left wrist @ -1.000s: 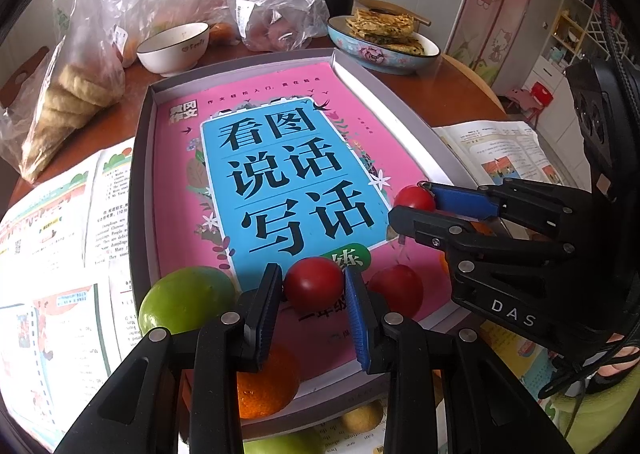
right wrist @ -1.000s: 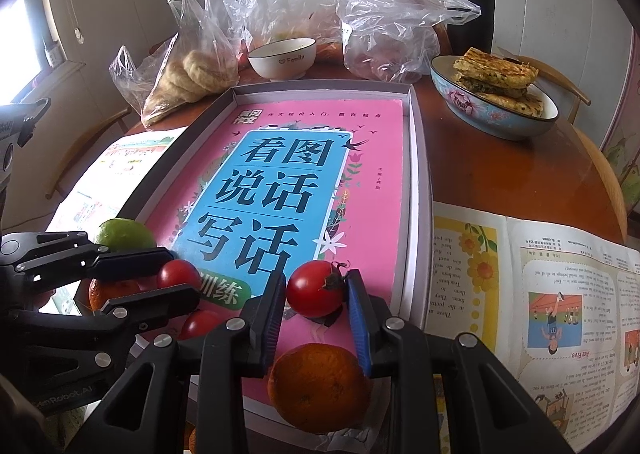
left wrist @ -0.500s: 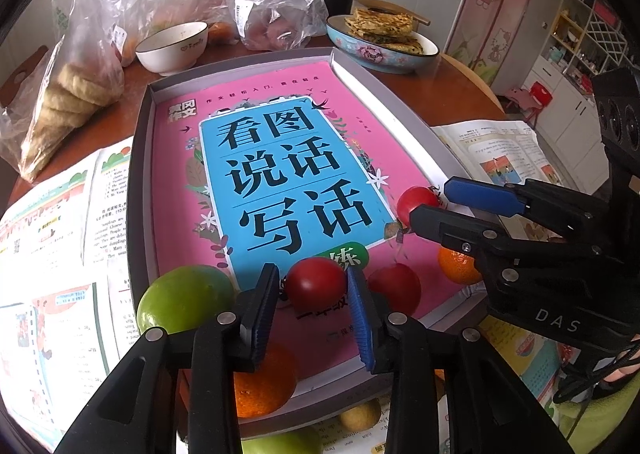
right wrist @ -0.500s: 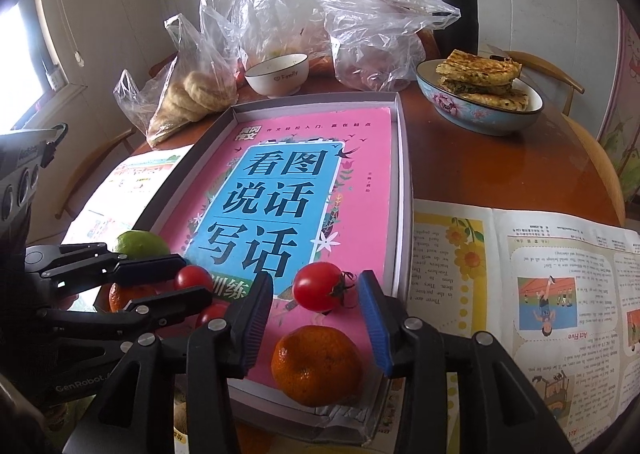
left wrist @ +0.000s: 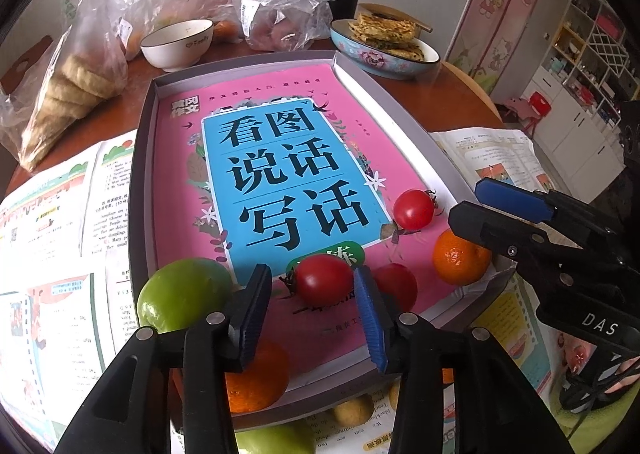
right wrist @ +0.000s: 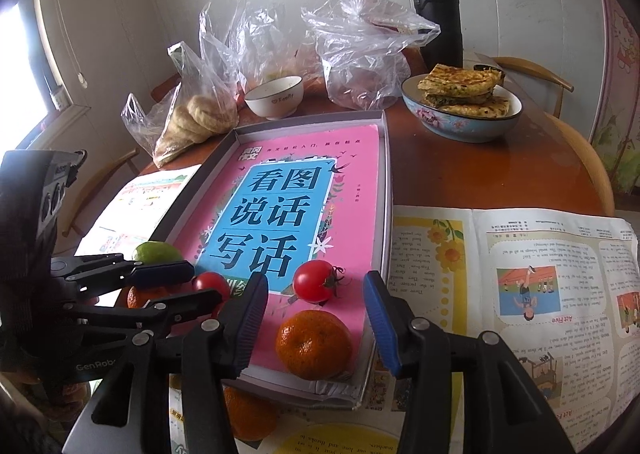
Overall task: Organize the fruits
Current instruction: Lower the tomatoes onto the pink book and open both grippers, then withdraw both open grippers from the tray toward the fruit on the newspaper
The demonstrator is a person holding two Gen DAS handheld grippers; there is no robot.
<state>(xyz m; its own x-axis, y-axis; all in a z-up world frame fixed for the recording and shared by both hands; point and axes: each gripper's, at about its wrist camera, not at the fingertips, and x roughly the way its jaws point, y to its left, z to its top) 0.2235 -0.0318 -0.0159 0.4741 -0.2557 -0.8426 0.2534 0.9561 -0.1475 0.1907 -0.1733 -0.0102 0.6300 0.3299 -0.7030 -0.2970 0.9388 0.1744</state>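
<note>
red tomatoes [left wrist: 325,279] (pink book [left wrist: 280,102])

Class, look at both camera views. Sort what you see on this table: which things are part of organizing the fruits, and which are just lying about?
Part of the job:
- cherry tomatoes
- oranges
- green fruit
- grey tray, with the pink book
- left tool and right tool, both open

Lying about:
- white bowl
- pancake bowl
- black flask
- plastic bags
- printed sheets

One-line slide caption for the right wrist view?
Right gripper open over small red tomato and orange mandarin on pink book.
</note>
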